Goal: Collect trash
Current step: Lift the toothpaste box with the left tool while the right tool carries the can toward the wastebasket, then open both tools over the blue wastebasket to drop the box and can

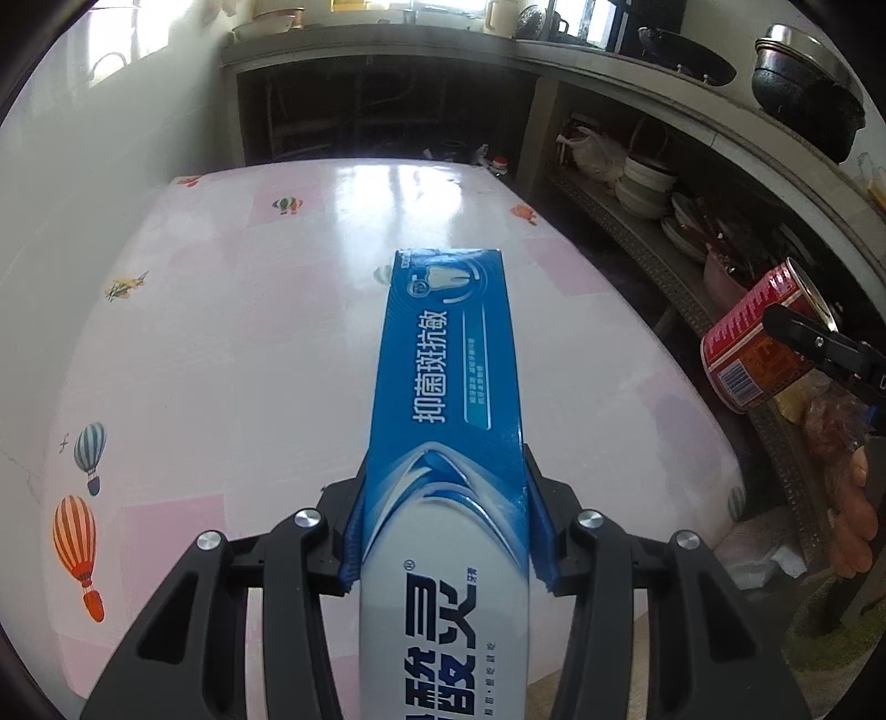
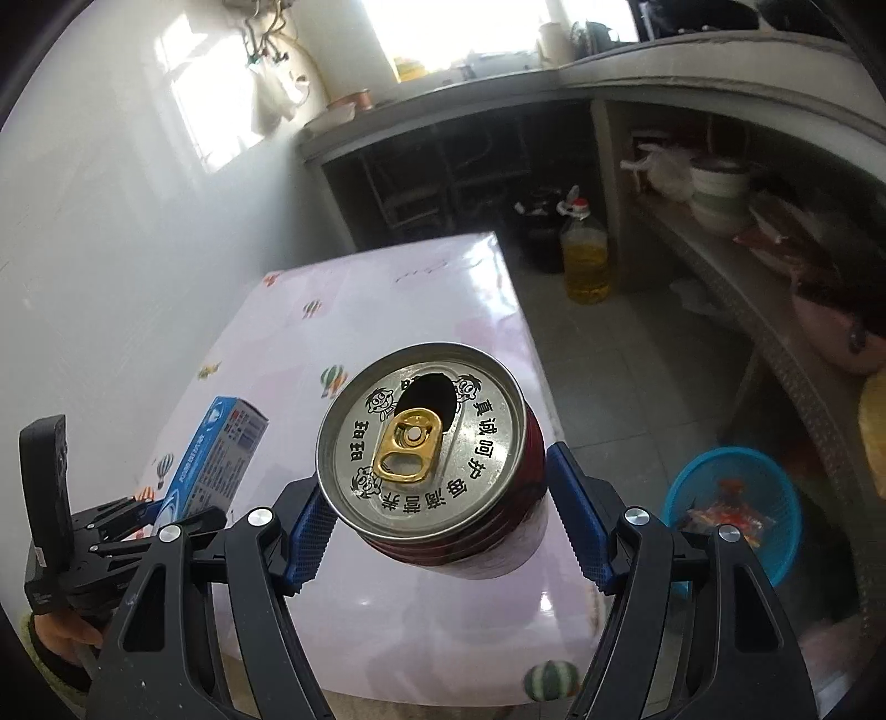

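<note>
My left gripper [image 1: 443, 531] clamps a blue-and-white toothpaste box [image 1: 443, 387] reading "抑菌斑抗敏", held above the pink balloon-print table [image 1: 221, 332]. My right gripper [image 2: 437, 515] grips an opened red can [image 2: 426, 443] marked "旺旺", above the table's edge.

Daylight from blown-out window [image 2: 443, 27] w/ glare on table [image 1: 398, 183]; shelves dim, heavy fisheye warp, dark corners.
</note>
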